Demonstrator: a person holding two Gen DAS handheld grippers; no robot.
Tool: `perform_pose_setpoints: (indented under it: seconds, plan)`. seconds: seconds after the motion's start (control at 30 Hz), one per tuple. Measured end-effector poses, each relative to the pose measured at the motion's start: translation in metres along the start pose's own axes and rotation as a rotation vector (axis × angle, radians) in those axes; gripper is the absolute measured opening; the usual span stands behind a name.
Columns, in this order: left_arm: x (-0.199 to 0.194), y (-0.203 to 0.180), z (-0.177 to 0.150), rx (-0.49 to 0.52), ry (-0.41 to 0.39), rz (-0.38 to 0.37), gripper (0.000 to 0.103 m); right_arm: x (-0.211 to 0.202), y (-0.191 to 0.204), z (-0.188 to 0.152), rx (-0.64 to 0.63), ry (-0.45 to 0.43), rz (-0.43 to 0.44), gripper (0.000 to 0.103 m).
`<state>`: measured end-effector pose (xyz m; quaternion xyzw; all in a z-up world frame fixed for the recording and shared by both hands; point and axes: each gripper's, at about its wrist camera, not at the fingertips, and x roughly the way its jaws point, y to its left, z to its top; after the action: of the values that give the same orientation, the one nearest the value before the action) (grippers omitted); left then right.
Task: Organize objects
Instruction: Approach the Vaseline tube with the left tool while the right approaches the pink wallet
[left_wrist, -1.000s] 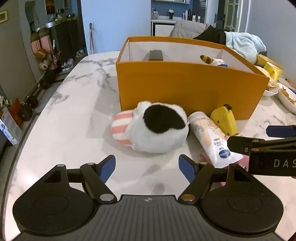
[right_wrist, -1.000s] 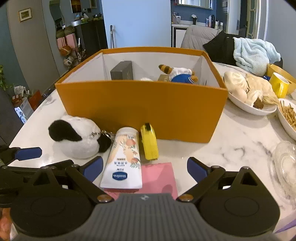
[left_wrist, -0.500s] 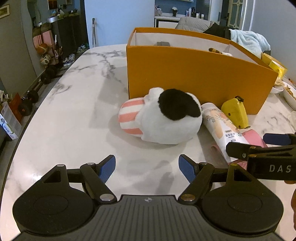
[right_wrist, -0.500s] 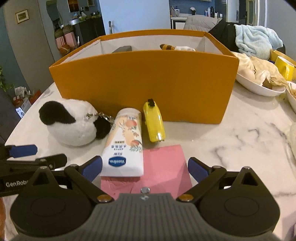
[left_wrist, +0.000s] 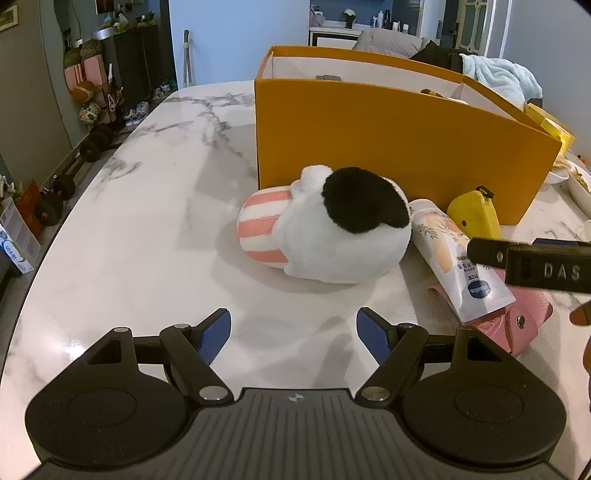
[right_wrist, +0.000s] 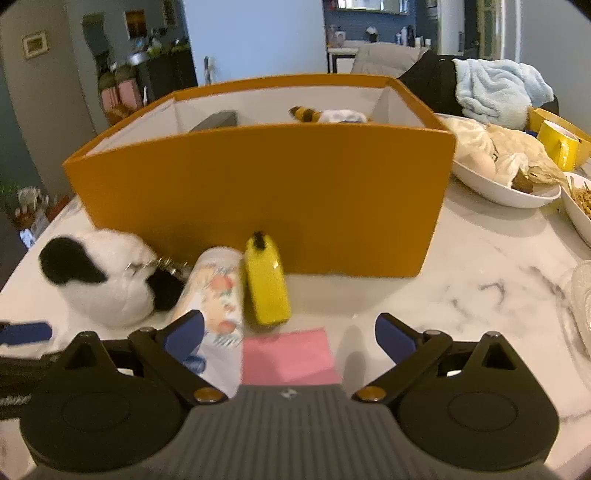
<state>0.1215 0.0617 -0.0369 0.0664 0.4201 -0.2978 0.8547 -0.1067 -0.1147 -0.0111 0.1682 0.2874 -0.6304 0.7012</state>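
The left gripper (left_wrist: 293, 332) has its jaws spread wide and holds nothing; between its blue fingertips (left_wrist: 214, 334) only the bare marble table (left_wrist: 140, 236) is seen. Just in front of it lies the plush toy (left_wrist: 332, 236), white with a black patch and a pink-striped part, resting on the table and close to the front wall of the orange box (left_wrist: 388, 140). The right gripper (right_wrist: 290, 338) is also wide open and empty, low over the table. Its left fingertip stands in front of the lower end of the lotion tube (right_wrist: 218, 295), and whether they touch I cannot tell. Between its fingertips lies the pink pouch (right_wrist: 290, 356), flat on the table, with the tube lying partly on its left edge. The tube points toward the box and its far end is beside the plush toy, where a small metal chain (right_wrist: 155, 264) is visible. Just right of the tube lies the yellow tape measure (right_wrist: 266, 284), its far end near the box wall. Inside the box a dark gray block (right_wrist: 216, 120) and a small striped toy (right_wrist: 325, 114) show above the rim. To the right of the box, well apart, stand a white bowl (right_wrist: 506, 192) with food and a yellow mug (right_wrist: 556, 146).
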Motion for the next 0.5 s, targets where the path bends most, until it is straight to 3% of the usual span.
perform_pose_setpoints:
  seconds: [0.17,0.3,0.5]
  plan:
    - [0.001,0.0,0.0,0.001,0.003,0.006,0.089,0.007,-0.005,0.006,0.013,-0.026,-0.075,0.1]
    - [0.0,0.0,0.0,0.0,0.005,0.006,0.089,0.023,-0.002,0.004,-0.029,0.041,-0.056,0.1]
    - [-0.001,0.001,0.0,0.002,-0.001,0.01,0.089,0.024,0.022,-0.009,-0.107,0.041,0.002,0.1]
